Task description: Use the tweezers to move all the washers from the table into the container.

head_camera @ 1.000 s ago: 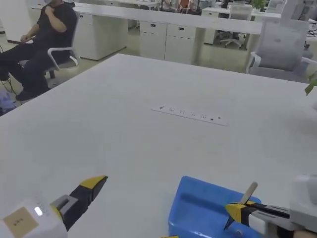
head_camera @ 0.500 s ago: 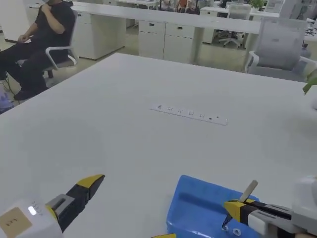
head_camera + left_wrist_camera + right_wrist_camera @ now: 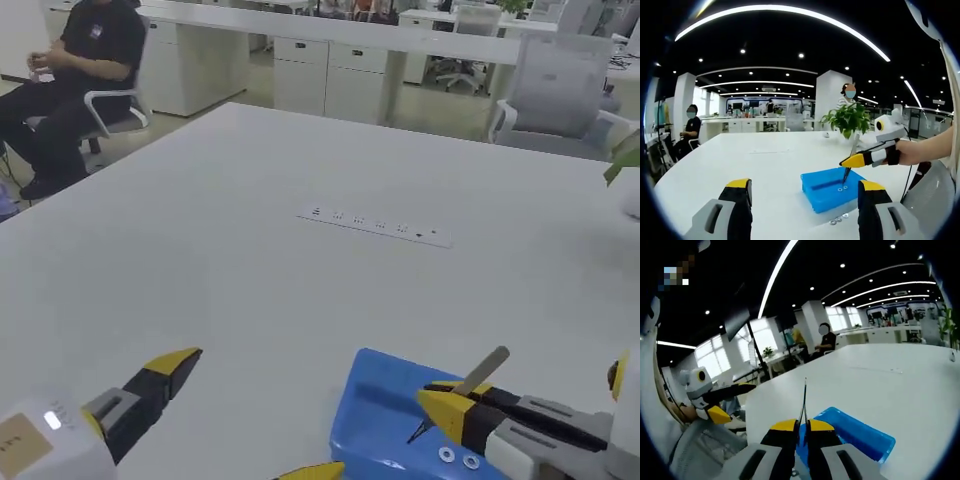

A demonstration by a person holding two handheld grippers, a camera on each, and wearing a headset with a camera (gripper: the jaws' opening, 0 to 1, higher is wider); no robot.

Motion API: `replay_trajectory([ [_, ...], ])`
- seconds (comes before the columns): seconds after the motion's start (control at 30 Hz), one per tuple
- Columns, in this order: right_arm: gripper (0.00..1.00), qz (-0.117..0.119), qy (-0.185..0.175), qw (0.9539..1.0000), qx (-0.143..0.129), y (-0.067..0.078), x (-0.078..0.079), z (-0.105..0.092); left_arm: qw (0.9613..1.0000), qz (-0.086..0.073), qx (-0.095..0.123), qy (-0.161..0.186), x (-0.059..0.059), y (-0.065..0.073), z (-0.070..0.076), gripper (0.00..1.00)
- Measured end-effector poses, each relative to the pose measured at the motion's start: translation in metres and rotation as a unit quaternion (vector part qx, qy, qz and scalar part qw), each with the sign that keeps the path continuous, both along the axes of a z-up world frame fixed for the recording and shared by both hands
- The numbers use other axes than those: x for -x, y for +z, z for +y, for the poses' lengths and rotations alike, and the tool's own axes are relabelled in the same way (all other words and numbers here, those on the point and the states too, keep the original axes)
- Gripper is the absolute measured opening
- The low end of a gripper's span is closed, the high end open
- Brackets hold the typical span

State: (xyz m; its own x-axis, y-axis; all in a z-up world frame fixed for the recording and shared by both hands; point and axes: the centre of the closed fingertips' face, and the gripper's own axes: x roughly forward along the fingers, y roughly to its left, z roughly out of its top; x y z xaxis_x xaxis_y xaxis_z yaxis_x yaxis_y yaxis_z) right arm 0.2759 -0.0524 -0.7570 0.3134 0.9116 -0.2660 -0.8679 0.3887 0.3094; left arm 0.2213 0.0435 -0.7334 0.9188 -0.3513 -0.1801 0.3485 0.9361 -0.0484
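The blue container (image 3: 375,415) lies at the near edge of the white table (image 3: 300,290). Two washers (image 3: 447,457) rest on its floor. My right gripper (image 3: 440,408) is shut on the tweezers (image 3: 487,364). They slant down, and their tips hang just above the container floor near the washers (image 3: 842,188). A few more washers (image 3: 838,219) lie on the table just in front of the container (image 3: 832,187). My left gripper (image 3: 243,415) stands open and empty to the left of the container. In the right gripper view the tweezers (image 3: 803,400) stick straight out past the container (image 3: 855,437).
A white power strip (image 3: 375,226) lies across the middle of the table. A person sits on a chair (image 3: 110,105) beyond the far left corner. Desks and office chairs (image 3: 560,95) stand behind the table. A potted plant (image 3: 847,120) stands at the right.
My right gripper has shifted a little to the left over the container with the tweezers. The head view has tilted slightly. The left gripper has held its place.
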Motion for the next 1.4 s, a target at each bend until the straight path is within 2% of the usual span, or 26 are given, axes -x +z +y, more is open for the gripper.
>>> replay_trajectory([
  [0.13, 0.04, 0.014, 0.017, 0.9998, -0.004, -0.011, 0.019, 0.005, 1.0000, 0.000, 0.000, -0.001, 0.000, 0.000, 0.000, 0.89],
  [0.2, 0.04, 0.022, 0.026, 0.9994, 0.006, -0.022, 0.027, 0.006, 1.0000, 0.000, 0.000, 0.001, 0.000, 0.000, 0.000, 0.89],
  [0.37, 0.04, 0.033, 0.029, 0.9986, 0.028, -0.042, 0.036, 0.005, 0.9999, -0.007, 0.008, -0.002, 0.000, 0.003, -0.001, 0.90],
  [0.47, 0.04, 0.021, 0.041, 0.9969, 0.064, -0.056, 0.040, 0.004, 1.0000, -0.003, 0.007, -0.001, 0.000, 0.001, 0.000, 0.90],
  [0.63, 0.04, 0.007, 0.059, 0.9936, 0.096, -0.070, 0.047, 0.009, 1.0000, -0.004, 0.008, -0.001, 0.001, 0.002, 0.000, 0.90],
  [0.77, 0.04, 0.002, 0.061, 0.9929, 0.102, -0.073, 0.046, 0.011, 1.0000, -0.002, 0.007, -0.002, 0.001, 0.001, -0.001, 0.90],
  [0.93, 0.04, -0.019, 0.063, 0.9901, 0.124, -0.077, 0.045, 0.010, 1.0000, -0.003, 0.007, 0.000, 0.001, 0.001, 0.000, 0.90],
  [1.03, 0.04, -0.010, 0.058, 0.9921, 0.111, -0.076, 0.044, 0.010, 1.0000, -0.003, 0.007, 0.000, 0.001, 0.002, 0.000, 0.90],
  [1.1, 0.04, -0.008, 0.059, 0.9919, 0.112, -0.077, 0.045, 0.010, 1.0000, -0.003, 0.007, -0.001, 0.001, 0.002, 0.000, 0.90],
  [1.33, 0.04, -0.025, 0.062, 0.9908, 0.118, -0.077, 0.047, 0.009, 1.0000, -0.003, 0.006, -0.001, 0.001, 0.001, 0.000, 0.90],
  [1.4, 0.04, -0.024, 0.062, 0.9913, 0.114, -0.077, 0.046, 0.009, 1.0000, -0.002, 0.006, -0.001, 0.001, 0.001, -0.001, 0.90],
])
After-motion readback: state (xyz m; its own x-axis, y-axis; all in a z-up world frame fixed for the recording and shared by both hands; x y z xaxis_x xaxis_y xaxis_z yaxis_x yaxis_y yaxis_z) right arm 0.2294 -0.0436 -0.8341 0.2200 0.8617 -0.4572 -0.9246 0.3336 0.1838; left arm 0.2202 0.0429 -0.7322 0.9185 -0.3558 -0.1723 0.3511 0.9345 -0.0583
